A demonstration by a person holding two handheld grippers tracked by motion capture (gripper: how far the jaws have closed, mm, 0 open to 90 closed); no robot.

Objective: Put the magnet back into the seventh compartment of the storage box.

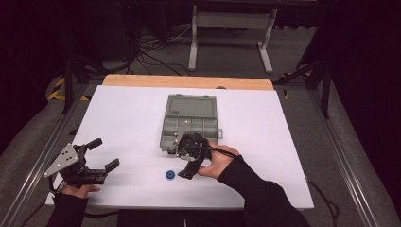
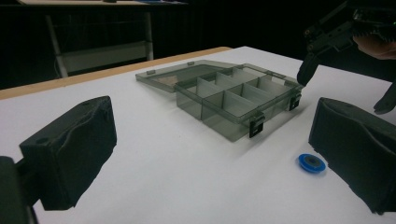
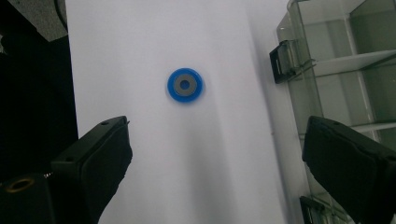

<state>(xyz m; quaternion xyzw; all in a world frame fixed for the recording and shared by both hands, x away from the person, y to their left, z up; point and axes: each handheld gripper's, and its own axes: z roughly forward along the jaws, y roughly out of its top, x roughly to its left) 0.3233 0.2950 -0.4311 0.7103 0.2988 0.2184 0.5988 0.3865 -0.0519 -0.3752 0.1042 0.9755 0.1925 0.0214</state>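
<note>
White tabletop (image 1: 132, 127) in a dark room holds a compartment box (image 1: 189, 125); both tongs spread, empty.

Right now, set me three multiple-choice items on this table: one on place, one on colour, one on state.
1. Where does the small disc lie?
A. inside the organiser box
B. on the bare white table, on the near side of the box
C. between the left gripper's jaws

2. What colour is the disc's outer ring?
A. blue
B. red
C. yellow

3. How is the organiser box?
A. lid shut
B. lid open, laid back flat
C. upside down

Answers: B, it rests on the table short of the latches; A, blue rim around grey; B, dividers exposed.
</note>
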